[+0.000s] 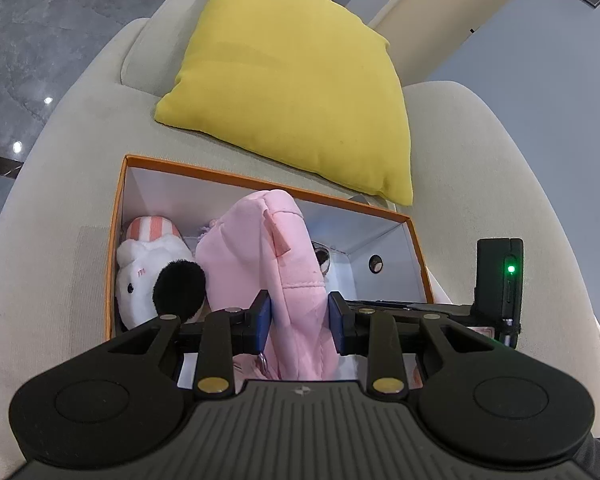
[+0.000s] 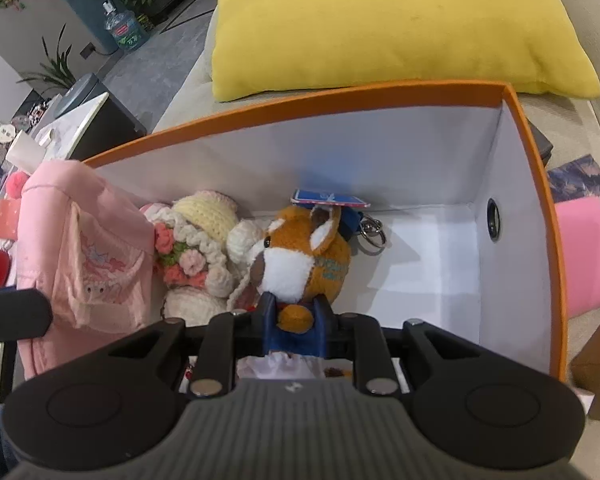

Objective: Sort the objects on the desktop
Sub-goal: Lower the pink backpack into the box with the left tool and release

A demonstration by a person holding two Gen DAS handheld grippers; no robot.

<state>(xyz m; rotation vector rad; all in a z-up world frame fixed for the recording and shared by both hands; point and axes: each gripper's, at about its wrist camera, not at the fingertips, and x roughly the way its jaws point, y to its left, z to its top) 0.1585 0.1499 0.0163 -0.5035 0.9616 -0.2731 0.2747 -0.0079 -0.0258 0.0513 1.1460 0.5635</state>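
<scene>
An orange-rimmed box point(image 1: 236, 178) with white walls stands on a beige seat. My left gripper point(image 1: 300, 316) is shut on a pink fabric bag point(image 1: 252, 256), which stands upright over the box's middle. A white bunny plush point(image 1: 144, 276) lies in the box's left end. In the right wrist view the box point(image 2: 300, 108) holds a crocheted doll point(image 2: 200, 240) and a brown fox plush point(image 2: 296, 256) with a blue tag point(image 2: 328, 199) and a keyring point(image 2: 372, 232). My right gripper point(image 2: 296, 312) stands open low inside the box, the fox's orange paw between its fingers. The pink bag point(image 2: 92, 248) hangs at the left.
A yellow cushion point(image 1: 292, 88) leans on the beige sofa point(image 1: 60, 200) just behind the box. The box's right part is bare white floor point(image 2: 432, 264). Beyond the sofa's left edge lies a grey floor, with a cluttered table point(image 2: 28, 148) and plants.
</scene>
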